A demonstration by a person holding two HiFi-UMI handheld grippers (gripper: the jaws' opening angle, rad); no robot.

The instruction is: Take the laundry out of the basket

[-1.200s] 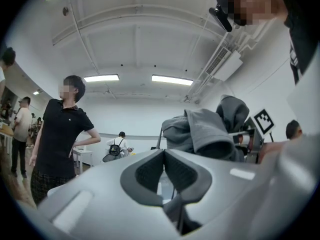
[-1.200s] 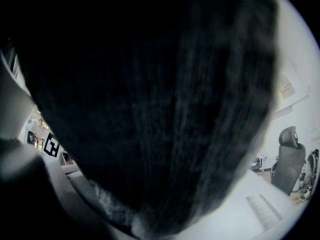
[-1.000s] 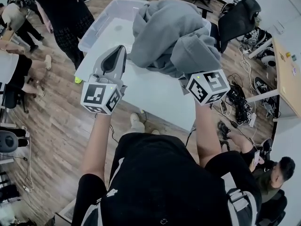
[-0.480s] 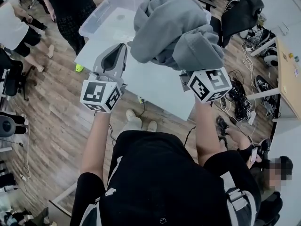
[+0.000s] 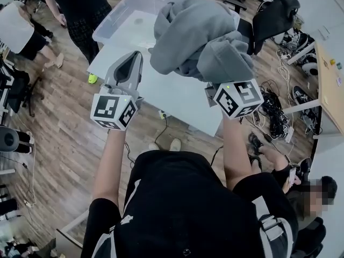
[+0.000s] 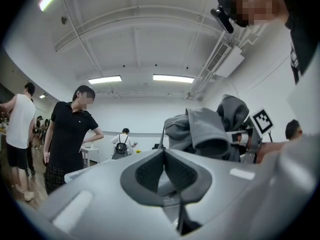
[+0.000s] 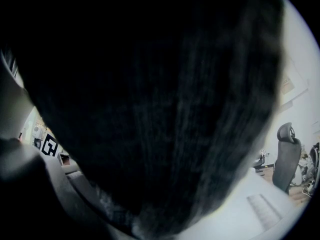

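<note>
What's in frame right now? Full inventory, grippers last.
garment: one, grey, bunched up in the air above the table
basket: one, clear plastic, far end of the table, nothing visible inside
table: one, white, under both grippers
office chair: one, black, past the table's right corner
cables: a tangle, black, on the floor right of the table
bystanders: two standing, black top and white top, left of the table
seated person: one, dark clothes, lower right
left gripper: one, grey, jaws together, empty, left of the garment
right gripper: one, jaws buried in the garment, holding it up
</note>
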